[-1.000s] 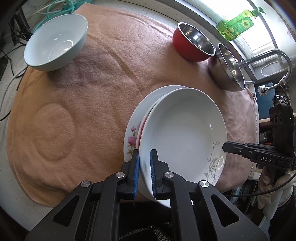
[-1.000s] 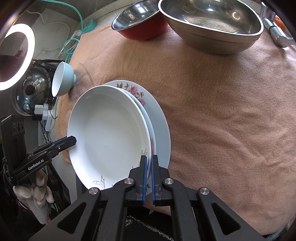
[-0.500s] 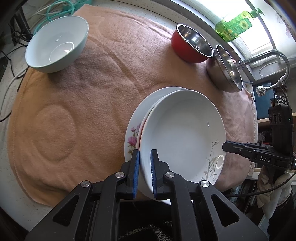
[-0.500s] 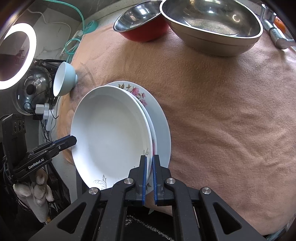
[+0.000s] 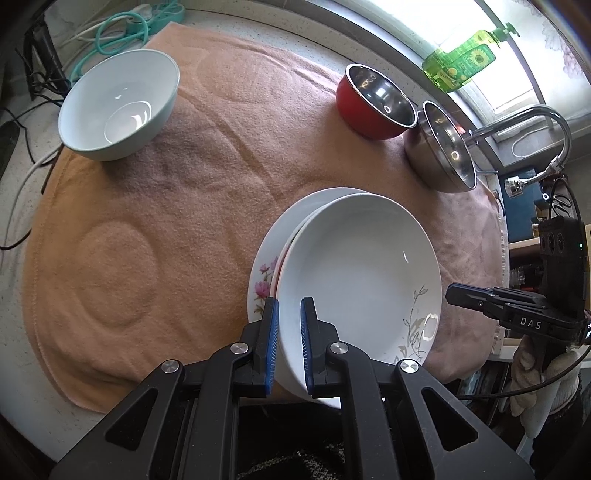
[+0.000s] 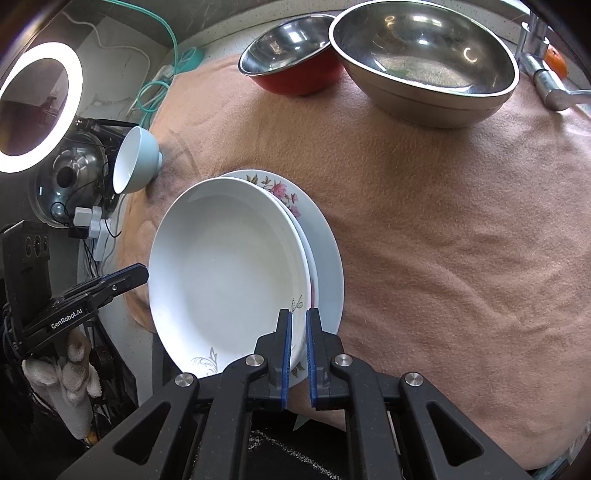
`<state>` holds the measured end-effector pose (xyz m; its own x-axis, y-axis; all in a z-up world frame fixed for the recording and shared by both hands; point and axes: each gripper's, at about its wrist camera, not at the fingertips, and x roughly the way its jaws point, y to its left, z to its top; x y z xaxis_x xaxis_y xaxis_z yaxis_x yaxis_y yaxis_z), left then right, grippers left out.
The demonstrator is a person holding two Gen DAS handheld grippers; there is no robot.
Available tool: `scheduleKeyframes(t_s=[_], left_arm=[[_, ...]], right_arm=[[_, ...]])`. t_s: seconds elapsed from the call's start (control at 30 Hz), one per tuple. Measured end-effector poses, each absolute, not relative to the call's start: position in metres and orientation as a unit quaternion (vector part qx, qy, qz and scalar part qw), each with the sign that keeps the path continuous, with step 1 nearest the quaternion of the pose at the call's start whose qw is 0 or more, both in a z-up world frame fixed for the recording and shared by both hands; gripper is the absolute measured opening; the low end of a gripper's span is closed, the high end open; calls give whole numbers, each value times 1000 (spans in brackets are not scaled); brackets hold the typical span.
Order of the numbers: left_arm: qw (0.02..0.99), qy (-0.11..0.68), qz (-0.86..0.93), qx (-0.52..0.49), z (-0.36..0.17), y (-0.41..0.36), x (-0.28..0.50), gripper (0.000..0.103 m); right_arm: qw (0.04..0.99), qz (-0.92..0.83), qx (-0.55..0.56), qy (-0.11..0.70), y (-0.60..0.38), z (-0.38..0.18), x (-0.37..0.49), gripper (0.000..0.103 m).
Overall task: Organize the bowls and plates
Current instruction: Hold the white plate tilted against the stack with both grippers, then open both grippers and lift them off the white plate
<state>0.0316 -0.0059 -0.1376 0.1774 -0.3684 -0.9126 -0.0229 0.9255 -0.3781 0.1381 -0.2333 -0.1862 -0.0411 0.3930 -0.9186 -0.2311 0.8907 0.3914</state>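
A deep white plate (image 5: 362, 266) (image 6: 225, 273) with a grey leaf sprig sits over a flowered plate (image 5: 263, 284) (image 6: 327, 258) on the peach towel (image 5: 184, 203). My left gripper (image 5: 289, 306) is shut on the white plate's near rim. My right gripper (image 6: 298, 314) is shut on the opposite rim, which runs between its blue pads. Each gripper shows in the other's view, the right gripper (image 5: 456, 295) and the left gripper (image 6: 142, 273) at the plate's edge. I cannot tell whether the white plate rests on the flowered plate or hangs just above it.
A pale blue bowl (image 5: 118, 107) (image 6: 136, 166) stands at the towel's far left. A red bowl (image 5: 373, 103) (image 6: 295, 66) and a steel bowl (image 5: 443, 147) (image 6: 424, 62) stand by the faucet (image 5: 535, 118). Cables (image 5: 122, 26) and a ring light (image 6: 37, 107) lie beyond the towel.
Both grippers stay on the white plate with barely any shift. The gap between the right gripper's pads has widened slightly around the rim.
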Motion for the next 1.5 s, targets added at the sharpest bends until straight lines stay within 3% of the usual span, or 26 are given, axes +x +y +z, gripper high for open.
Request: scheduleKeyframes(t_s=[0.97,1.5], left_arm=[[777,577,-85,-236,-112,34,23,12],[798,556,-125,-194,-84,-6,61,12]], right_arm=[[779,196,122,583,-270,-144,136,8],[814,152,170,534,-318,-120,150,14]])
